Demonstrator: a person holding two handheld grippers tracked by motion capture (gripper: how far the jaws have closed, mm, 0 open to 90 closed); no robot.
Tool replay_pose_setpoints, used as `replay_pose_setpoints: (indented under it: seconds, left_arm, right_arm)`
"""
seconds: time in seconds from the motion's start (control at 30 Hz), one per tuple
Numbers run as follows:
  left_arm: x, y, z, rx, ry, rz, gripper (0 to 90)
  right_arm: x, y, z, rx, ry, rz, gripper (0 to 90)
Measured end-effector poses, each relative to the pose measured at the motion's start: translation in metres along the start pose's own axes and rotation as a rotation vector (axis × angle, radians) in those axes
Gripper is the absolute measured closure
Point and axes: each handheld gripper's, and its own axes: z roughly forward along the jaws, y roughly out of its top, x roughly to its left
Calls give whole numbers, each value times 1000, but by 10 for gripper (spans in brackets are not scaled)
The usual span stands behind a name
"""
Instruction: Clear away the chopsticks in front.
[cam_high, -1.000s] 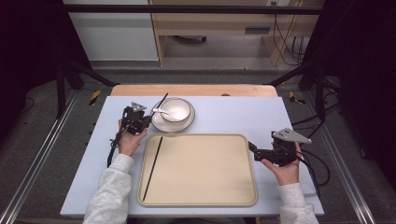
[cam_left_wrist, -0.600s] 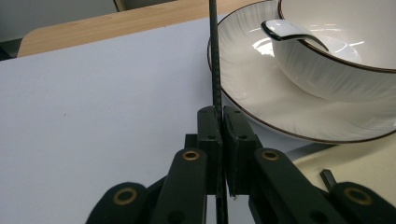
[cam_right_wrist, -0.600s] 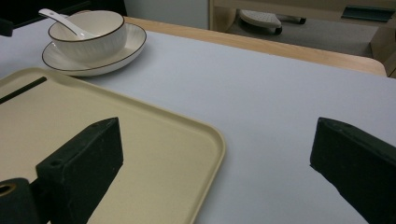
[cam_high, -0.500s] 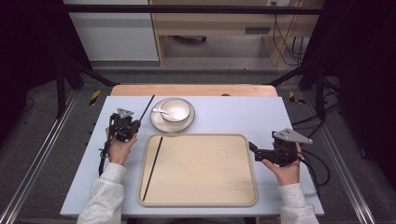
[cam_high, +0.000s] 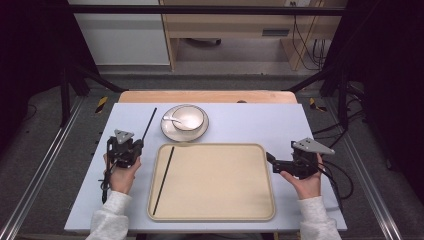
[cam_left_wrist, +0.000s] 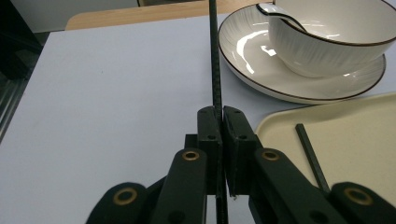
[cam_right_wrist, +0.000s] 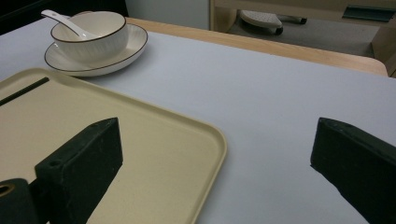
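A black chopstick (cam_left_wrist: 215, 56) is clamped between the jaws of my left gripper (cam_left_wrist: 219, 116). It points away past the left rim of the white plate (cam_left_wrist: 261, 79). From above, this gripper (cam_high: 136, 146) is over the table just left of the beige tray (cam_high: 220, 182), with the held chopstick (cam_high: 149, 124) slanting toward the far side. A second black chopstick (cam_high: 164, 179) lies along the tray's left side. My right gripper (cam_high: 272, 160) is at the tray's right edge, jaws wide apart and empty (cam_right_wrist: 215, 135).
A white bowl (cam_high: 189, 119) with a spoon (cam_high: 170, 119) in it sits on the plate (cam_high: 172, 132) just beyond the tray. The pale blue table top (cam_high: 250, 125) stretches right of the plate. A wooden strip (cam_high: 210, 96) borders the far edge.
My left gripper has drawn left and back toward the person, away from the plate, carrying the chopstick with it. The right gripper has stayed put.
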Motion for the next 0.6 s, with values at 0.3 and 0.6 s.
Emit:
replay_pose_setpoints:
  seconds: [0.3, 0.6]
  left_arm:
    - [-5, -19, -24, -10, 20, -63, 858]
    - [-30, -35, -48, -49, 26, -99, 858]
  right_arm:
    - [0, 0, -1, -5, 0, 0, 26]
    - [0, 0, -1, -7, 6, 0, 25]
